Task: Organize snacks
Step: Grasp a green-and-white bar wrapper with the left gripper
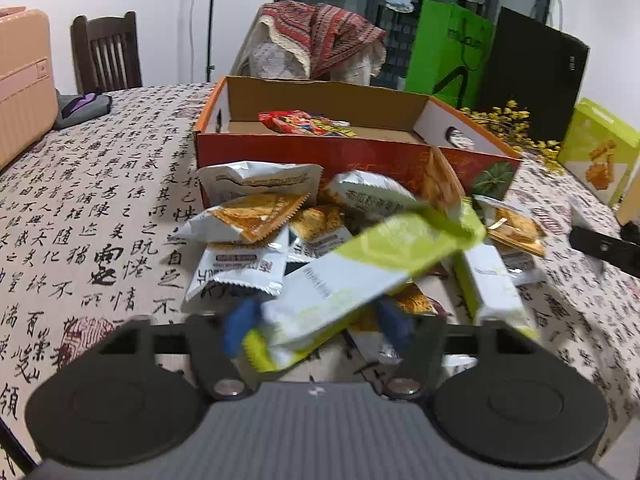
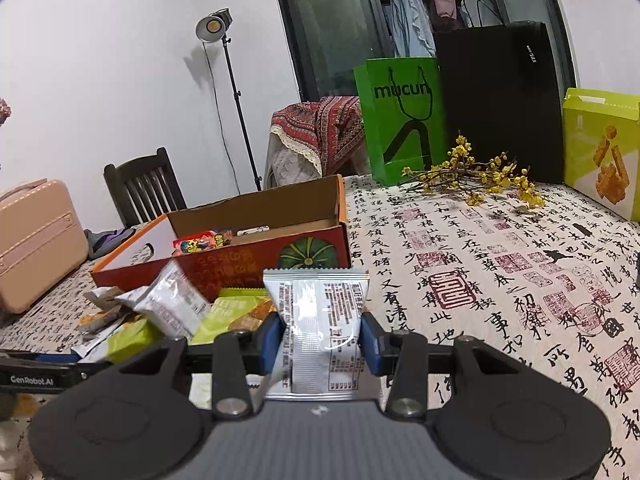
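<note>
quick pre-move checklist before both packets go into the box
1. Right claw grip on the silver packet: ok, held upright between both pads.
2. Left claw grip on the green-and-white packet: cannot tell, the image is blurred and the packet hangs tilted.
3. Cardboard box open: ok, no lid on it.
4. Room in the box: ok, only the red snack pack shows inside.
5. Pile of packets in front of the box: not ok, still unsorted.

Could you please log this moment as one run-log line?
left gripper: shut on green packet | right gripper: shut on silver packet | box: one snack
</note>
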A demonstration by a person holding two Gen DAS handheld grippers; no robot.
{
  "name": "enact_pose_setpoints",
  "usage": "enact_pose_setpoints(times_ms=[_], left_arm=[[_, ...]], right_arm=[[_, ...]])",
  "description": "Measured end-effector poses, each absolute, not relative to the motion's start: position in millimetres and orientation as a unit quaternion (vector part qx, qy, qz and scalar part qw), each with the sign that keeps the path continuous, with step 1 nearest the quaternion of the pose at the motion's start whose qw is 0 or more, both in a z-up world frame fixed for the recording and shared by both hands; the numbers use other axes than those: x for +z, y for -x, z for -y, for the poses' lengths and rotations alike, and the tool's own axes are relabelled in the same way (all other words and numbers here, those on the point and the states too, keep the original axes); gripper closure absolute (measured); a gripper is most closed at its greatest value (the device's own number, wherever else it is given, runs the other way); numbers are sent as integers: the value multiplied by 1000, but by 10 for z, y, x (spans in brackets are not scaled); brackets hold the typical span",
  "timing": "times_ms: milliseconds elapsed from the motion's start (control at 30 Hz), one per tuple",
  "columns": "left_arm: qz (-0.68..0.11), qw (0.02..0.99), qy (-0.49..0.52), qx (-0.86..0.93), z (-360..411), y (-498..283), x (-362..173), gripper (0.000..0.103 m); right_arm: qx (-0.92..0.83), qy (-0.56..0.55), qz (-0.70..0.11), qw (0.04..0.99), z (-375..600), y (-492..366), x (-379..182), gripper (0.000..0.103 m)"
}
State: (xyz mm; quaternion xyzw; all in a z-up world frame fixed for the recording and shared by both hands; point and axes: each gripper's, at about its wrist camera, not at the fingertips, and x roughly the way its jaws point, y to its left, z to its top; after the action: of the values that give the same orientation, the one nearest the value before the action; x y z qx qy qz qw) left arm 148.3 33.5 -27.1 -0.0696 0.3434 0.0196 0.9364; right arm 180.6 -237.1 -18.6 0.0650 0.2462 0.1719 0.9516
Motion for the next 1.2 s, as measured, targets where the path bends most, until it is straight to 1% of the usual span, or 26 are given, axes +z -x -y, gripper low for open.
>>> enact_pose_setpoints(times_ms=[33, 167, 267, 600, 633, 667, 800, 900, 933, 1000, 1033, 1067, 1100, 1200], left_arm=[[-343, 937, 70, 13, -329, -1450, -263, 59], [-336, 940, 60, 8, -273, -1320, -235, 67], [-328, 943, 56, 5, -241, -1252, -217, 74], [-296, 954, 49, 13, -183, -1094, -84, 80], [-290, 956, 50, 13, -185, -1068, -51, 83], [-283, 958, 50, 13, -189, -1045, -18, 88], [-271, 961, 49, 13, -199, -979, 56, 90], [-289, 956, 45, -1, -199, -1010, 15, 90], [-300, 953, 41, -4, -183, -1032, -15, 86], [-310, 950, 34, -11, -150, -1071, -57, 65], [-311, 950, 31, -16, -130, -1104, -62, 45], [-311, 950, 26, -18, -105, -1146, -59, 34], [-309, 951, 21, -20, -83, -1181, -62, 19], [-312, 950, 5, -29, -11, -1377, -70, 16]], right_arm=[[173, -65, -246, 951, 2369, -1797, -188, 62], [175, -67, -246, 951, 2375, -1766, -190, 62], [176, -67, -245, 951, 2386, -1736, -184, 62], [176, -69, -240, 952, 2432, -1627, -159, 62], [176, -69, -239, 952, 2433, -1618, -152, 62], [176, -68, -238, 953, 2430, -1607, -147, 62], [180, -66, -235, 953, 2409, -1563, -125, 62], [181, -65, -234, 953, 2396, -1541, -113, 62], [181, -64, -234, 953, 2393, -1536, -108, 62], [180, -64, -233, 953, 2394, -1528, -102, 62], [180, -64, -233, 953, 2395, -1525, -102, 61], [180, -64, -234, 953, 2396, -1525, -104, 61], [180, -64, -234, 953, 2396, -1525, -106, 61], [179, -63, -237, 953, 2395, -1533, -116, 61]])
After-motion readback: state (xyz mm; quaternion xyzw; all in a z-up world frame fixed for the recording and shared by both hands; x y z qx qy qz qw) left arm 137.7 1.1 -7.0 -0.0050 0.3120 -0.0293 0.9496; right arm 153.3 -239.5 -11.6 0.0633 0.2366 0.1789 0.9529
